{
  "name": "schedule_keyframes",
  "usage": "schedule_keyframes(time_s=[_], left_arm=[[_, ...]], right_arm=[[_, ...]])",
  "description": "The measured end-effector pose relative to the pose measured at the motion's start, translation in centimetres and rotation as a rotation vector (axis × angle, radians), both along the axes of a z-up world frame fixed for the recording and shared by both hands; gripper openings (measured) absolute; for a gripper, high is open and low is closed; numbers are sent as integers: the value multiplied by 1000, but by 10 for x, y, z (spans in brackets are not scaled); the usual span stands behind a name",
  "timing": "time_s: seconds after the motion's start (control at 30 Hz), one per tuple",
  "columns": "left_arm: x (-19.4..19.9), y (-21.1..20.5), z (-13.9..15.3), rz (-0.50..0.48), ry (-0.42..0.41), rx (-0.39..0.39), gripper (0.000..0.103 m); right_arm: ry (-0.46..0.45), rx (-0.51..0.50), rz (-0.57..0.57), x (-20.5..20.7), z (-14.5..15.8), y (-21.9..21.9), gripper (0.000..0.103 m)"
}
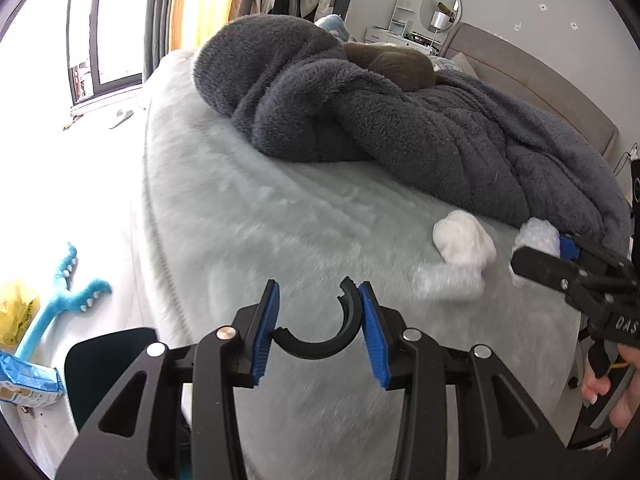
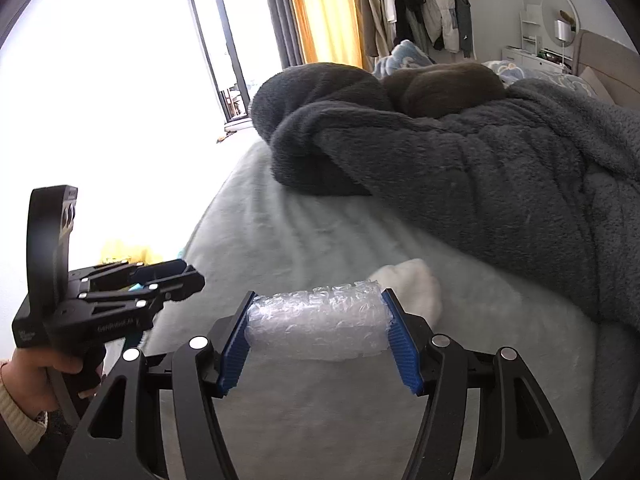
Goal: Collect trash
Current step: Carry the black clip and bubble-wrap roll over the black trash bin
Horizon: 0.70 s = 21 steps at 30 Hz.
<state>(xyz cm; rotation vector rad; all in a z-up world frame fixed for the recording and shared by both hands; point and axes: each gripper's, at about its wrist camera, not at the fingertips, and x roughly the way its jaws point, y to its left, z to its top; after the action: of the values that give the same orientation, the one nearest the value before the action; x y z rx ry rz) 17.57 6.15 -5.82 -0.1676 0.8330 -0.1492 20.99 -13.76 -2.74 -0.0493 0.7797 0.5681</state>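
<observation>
Left claw (image 1: 316,292): clenched on a black arc (image 1: 316,344), a curved plastic scrap spanning pad to pad, low centre of the left view. Gripped across its ends, likely because the curve gives no flat face to pinch. Hanging clear above the bed (image 1: 280,220), not touching it.

Right claw (image 2: 318,296): grasping a bubble wrap (image 2: 316,324) roll end to end, lower centre of the right view. Squeezed lengthwise, pads on both ends, so the soft roll cannot slip out sideways. Seen again at the right edge of the left view, wrap poking past the fingertips.

Both claws full, so no spare grip for more trash right now.

White wad (image 1: 464,242): lying loose on the bed, right of centre in the left view, just beside the edge of the dark blanket (image 1: 400,120). In the right view, partly hidden behind the wrap. Looks like trash not yet collected. Pale smear just below it in the left view: too blurred to name.

Blue toy (image 1: 64,292) and yellow bag (image 1: 16,308) at the lower left of the left view, off the bed, down on the floor. Dark shape beside them: cannot tell whether a bin.

Judged step: carrying both pieces off to a bin, then back for the wad. Risk: arc popping out of the pads, being thin and curved.
</observation>
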Motion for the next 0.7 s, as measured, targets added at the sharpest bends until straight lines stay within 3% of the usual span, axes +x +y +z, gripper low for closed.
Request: schedule_keyframes(time_s=[0.7], left_arm=[[-81,94,-5,121,6,25,43]], right_arm=[[-24,32,114,-50,5,104,62]])
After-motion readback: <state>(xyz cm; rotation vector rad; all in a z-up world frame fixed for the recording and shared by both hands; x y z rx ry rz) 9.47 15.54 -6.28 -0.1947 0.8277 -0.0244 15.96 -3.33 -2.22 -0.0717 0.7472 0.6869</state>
